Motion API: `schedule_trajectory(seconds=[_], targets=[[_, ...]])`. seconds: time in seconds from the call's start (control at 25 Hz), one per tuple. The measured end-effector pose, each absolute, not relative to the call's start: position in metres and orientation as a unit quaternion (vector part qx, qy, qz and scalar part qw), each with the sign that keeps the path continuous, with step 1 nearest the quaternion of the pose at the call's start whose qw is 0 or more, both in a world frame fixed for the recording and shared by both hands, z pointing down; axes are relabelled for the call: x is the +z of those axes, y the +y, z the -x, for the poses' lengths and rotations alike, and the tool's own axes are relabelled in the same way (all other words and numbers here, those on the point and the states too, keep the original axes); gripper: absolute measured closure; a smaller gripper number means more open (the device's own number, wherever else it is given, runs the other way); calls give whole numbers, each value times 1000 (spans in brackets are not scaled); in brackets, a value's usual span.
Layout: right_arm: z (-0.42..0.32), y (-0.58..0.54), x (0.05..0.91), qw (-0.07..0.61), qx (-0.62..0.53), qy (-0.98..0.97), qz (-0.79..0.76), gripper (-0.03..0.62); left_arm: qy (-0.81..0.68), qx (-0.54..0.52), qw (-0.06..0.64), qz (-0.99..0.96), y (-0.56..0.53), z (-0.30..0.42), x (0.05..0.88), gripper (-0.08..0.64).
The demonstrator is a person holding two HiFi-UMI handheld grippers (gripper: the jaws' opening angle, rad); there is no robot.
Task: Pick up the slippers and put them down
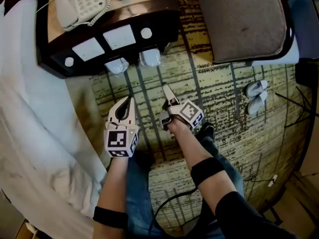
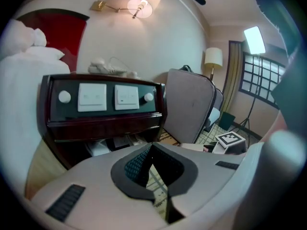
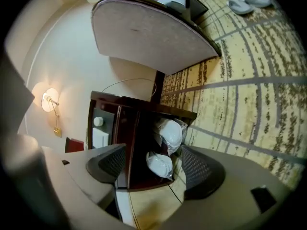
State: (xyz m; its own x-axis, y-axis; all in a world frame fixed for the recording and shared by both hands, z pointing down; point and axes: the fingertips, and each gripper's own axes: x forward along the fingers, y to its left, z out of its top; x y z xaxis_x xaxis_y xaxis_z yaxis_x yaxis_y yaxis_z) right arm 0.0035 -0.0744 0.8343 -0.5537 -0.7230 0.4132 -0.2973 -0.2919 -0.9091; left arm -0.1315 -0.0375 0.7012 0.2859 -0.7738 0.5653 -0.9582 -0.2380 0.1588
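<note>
Left gripper [image 1: 127, 104] jaws pressed together, empty; right gripper [image 3: 151, 161] jaws spread wide with nothing between the pads, lined up on the two white slippers in clear plastic wrap [image 3: 169, 132]; these sit close together in the low recess of the dark wooden bedside cabinet [image 3: 144, 121], apart from both grippers.

Risks as we judge them: the wrap looks slick, so the jaws may pinch film only and the pack slips out; the packs are so close that one may drag the other; the cabinet edge overhangs and is easy to clip; a loose pair of white slippers [image 1: 256, 96] on the patterned yellow carpet [image 1: 224, 133] far right makes the target ambiguous.

Only the right gripper view looks deep into the recess; the head view shows the gap between jaws and cabinet; the left gripper view misses the loose pair.
</note>
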Motion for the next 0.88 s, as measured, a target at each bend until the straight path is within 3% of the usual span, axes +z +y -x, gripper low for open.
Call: schedule_trajectory(seconds=[0.12,0.4,0.88], targets=[[9,-92,877,203,-674,568,426,202,-568,189,236,-766,-54,134,749,557],[28,-133,955,230,-668,574,415,202,-554,187,212,-783,-90,124,819,557],[64,-187,994,290,-652,556,425,201,-553,176,185,-793,-111,136,856,557]])
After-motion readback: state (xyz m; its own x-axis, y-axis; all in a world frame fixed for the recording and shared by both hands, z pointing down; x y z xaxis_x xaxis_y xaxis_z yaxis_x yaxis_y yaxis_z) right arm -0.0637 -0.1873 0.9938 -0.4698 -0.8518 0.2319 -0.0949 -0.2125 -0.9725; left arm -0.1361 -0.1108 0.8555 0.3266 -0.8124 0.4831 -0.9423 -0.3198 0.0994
